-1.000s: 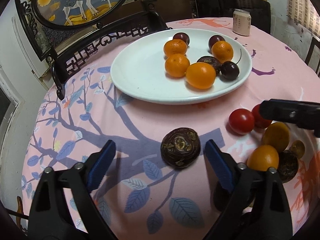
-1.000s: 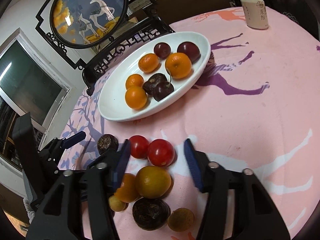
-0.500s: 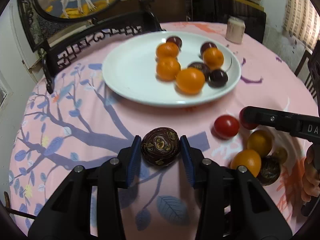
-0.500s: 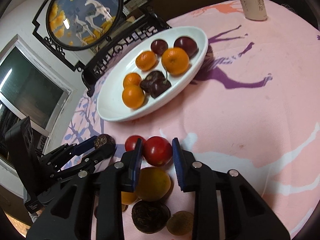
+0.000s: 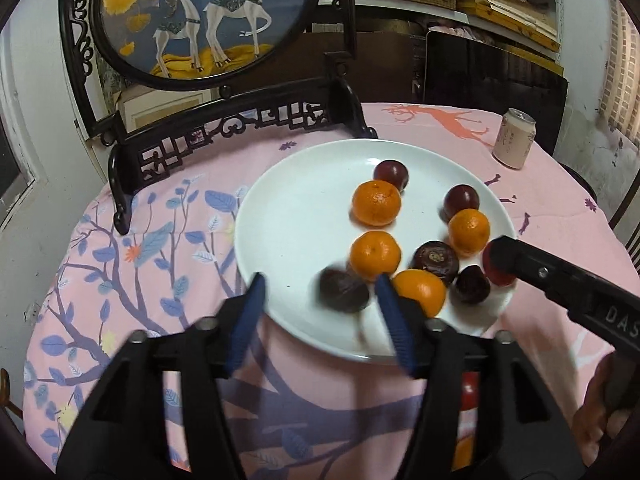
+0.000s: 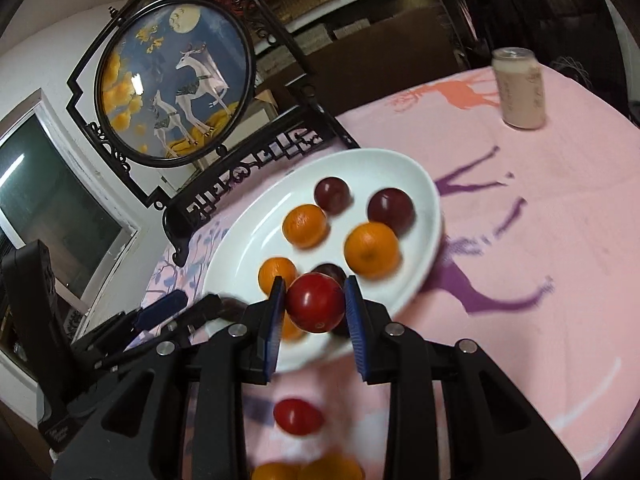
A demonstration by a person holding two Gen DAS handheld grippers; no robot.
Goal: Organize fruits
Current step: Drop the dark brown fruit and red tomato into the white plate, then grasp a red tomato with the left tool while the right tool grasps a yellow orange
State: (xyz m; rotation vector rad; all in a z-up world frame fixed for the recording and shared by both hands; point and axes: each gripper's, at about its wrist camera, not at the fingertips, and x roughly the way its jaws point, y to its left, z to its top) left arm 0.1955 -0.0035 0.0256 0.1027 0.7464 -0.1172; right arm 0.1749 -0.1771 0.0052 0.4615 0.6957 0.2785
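While left tongs [image 5: 320,300] open, passionfruit [image 5: 343,291] (blurred) seemingly drops.

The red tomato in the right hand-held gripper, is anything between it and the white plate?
Nothing visible blocks it. The red tomato sits between the right hand-held gripper pads, jaws opening, above the white plate near edge, over fruit already there.
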